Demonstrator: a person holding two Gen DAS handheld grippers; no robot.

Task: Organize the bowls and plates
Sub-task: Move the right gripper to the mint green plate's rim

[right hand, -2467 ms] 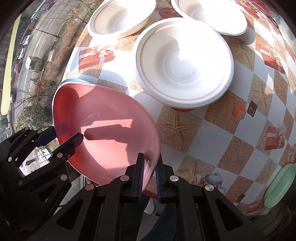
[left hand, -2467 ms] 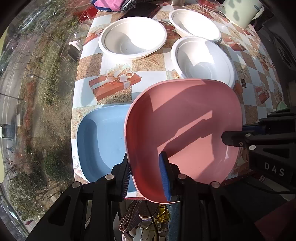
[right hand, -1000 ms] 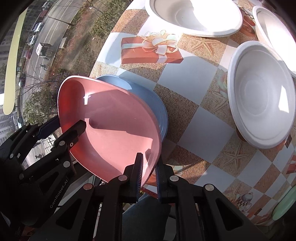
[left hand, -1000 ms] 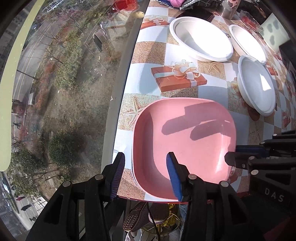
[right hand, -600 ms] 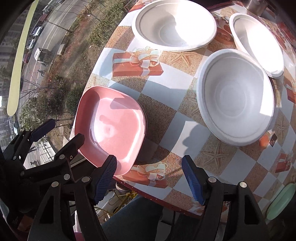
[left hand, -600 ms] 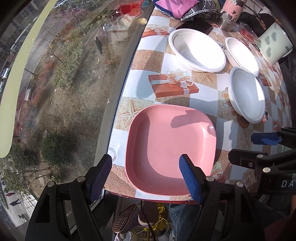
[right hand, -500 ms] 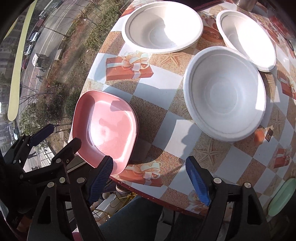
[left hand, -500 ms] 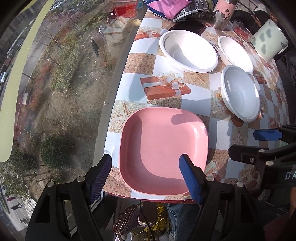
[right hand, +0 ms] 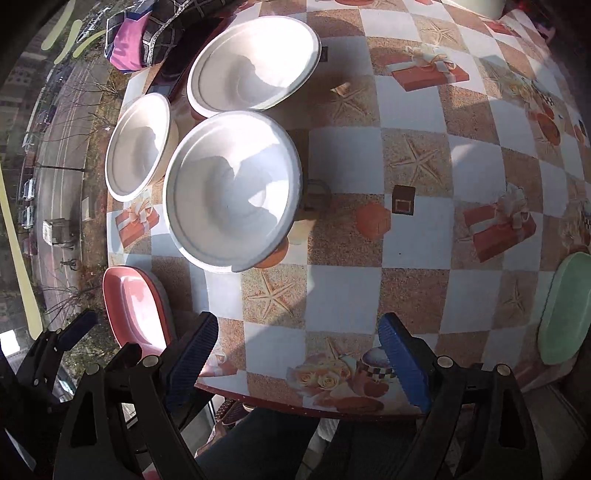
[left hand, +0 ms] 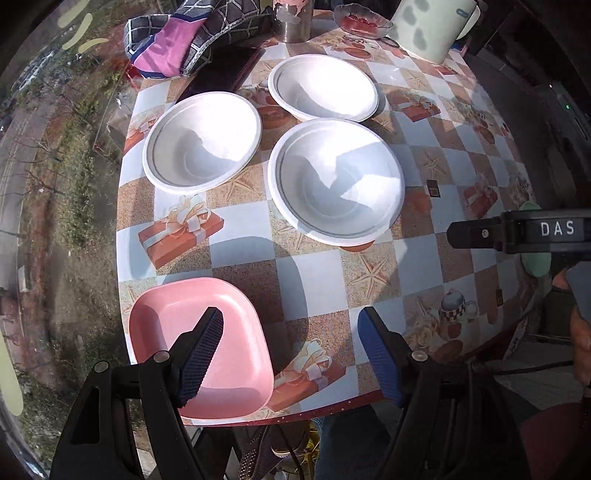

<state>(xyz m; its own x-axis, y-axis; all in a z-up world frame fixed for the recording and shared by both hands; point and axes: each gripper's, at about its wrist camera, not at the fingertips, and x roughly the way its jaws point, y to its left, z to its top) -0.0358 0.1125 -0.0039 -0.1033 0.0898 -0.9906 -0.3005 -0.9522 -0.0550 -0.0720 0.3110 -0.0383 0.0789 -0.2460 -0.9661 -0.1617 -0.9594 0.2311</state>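
A pink square plate [left hand: 221, 332] lies at the table's near left corner; it also shows in the right wrist view [right hand: 129, 306]. Three white bowls stand beyond it: a near one [left hand: 334, 181] [right hand: 231, 188], a left one [left hand: 201, 136] [right hand: 136, 142] and a far one [left hand: 323, 86] [right hand: 253, 57]. A green plate [right hand: 563, 306] lies at the right edge. My left gripper [left hand: 291, 350] is open and empty above the near edge, its left finger over the pink plate. My right gripper [right hand: 299, 354] is open and empty over the near edge.
The table [left hand: 461, 155] has a checkered cloth with gift and starfish prints. At the far end are a folded purple and grey cloth [left hand: 177, 33], a metal cup [left hand: 293, 22], a glass dish [left hand: 364, 20] and a pale green container [left hand: 430, 26]. A window drops off left of the table.
Both grippers let go of the pink plate, which came down onto the blue plate, and opened wide. Both have pulled back and swung right, so the bowls now fill the views.
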